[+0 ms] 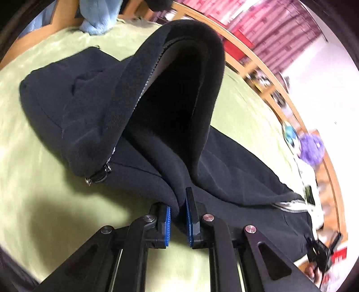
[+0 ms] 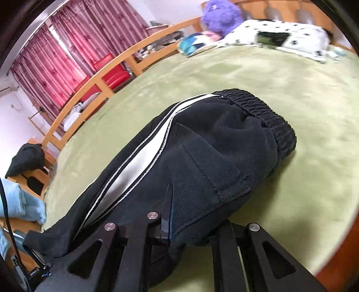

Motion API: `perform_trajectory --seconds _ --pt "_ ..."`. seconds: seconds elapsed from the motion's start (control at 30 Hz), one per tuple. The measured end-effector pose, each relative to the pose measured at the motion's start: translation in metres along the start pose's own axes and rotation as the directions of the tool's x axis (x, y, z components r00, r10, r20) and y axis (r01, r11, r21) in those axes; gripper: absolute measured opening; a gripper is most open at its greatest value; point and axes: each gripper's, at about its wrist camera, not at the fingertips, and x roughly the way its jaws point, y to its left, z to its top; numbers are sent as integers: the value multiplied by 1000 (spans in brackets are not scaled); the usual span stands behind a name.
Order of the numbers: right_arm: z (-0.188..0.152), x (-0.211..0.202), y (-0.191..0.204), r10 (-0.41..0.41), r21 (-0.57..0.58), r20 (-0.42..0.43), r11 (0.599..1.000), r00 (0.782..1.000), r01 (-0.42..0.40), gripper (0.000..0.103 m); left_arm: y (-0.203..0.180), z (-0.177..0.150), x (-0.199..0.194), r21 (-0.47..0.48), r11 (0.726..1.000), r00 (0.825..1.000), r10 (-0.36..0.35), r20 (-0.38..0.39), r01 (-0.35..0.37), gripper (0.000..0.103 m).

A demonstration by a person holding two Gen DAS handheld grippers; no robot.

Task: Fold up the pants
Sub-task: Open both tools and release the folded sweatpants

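Note:
Black fleece-lined pants (image 1: 94,107) with a white side stripe lie on a green bed cover (image 1: 33,179). My left gripper (image 1: 179,209) is shut on a fold of the black fabric, pinched between its blue pads (image 1: 190,222), and lifts it into an arch with the lining showing. A zipper pull (image 1: 98,176) hangs at a leg opening. In the right wrist view the pants (image 2: 202,161) show the stripe (image 2: 143,157) and the elastic waistband (image 2: 264,114). My right gripper (image 2: 179,215) is shut on the pants; fabric drapes over and hides its right finger.
A wooden bed rail (image 2: 89,89) runs along the bed's far side, with red curtains (image 2: 67,56) behind. A purple plush toy (image 2: 222,15), a spotted white cloth (image 2: 280,33) and a blue item (image 2: 190,45) lie at the bed's far end. Light blue fabric (image 1: 98,20) lies at the other end.

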Motion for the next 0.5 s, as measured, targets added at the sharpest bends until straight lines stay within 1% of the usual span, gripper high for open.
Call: perform_trajectory --seconds 0.07,0.13,0.17,0.2,0.23,0.27,0.3,0.33,0.37,0.4,0.43,0.5 --pt "-3 -17 -25 -20 12 4 1000 1000 20 11 -7 -25 -6 26 1000 1000 -8 -28 9 12" --pt "-10 -34 -52 -40 27 0 999 999 40 13 -10 -34 -7 54 999 1000 10 -28 -8 15" --pt "-12 -35 -61 -46 26 -23 999 999 47 14 -9 -34 -5 70 997 999 27 -31 -25 16" --pt "-16 -33 -66 -42 25 -53 999 998 44 18 -6 -34 -3 86 995 997 47 -66 -42 20" --pt "-17 -30 -67 -44 21 -72 999 996 46 21 -1 -33 -2 85 996 995 48 -93 -41 24" --pt "-20 -29 -67 -67 3 -92 998 993 67 24 0 -32 -3 79 996 994 42 -103 -34 25" --pt "-23 -32 -66 -95 -22 -102 995 990 94 33 7 -33 -12 77 997 994 31 -100 -23 29" --pt "-25 -33 -63 -114 -41 -102 993 988 111 41 14 -33 -19 81 996 995 31 -90 -24 36" --pt "-28 -39 -62 -128 -60 -91 991 988 123 44 18 -36 -29 93 995 997 40 -64 -34 41" --pt "-31 -46 -60 -140 -76 -71 988 988 135 48 26 -37 -42 106 993 998 53 -24 -50 51" --pt "-36 -57 -57 -152 -93 -45 985 987 147 49 29 -38 -50 110 992 998 56 -3 -55 58" --pt "-41 -73 -52 -144 -109 -20 984 989 141 52 41 -37 -67 118 989 995 81 51 -87 58"
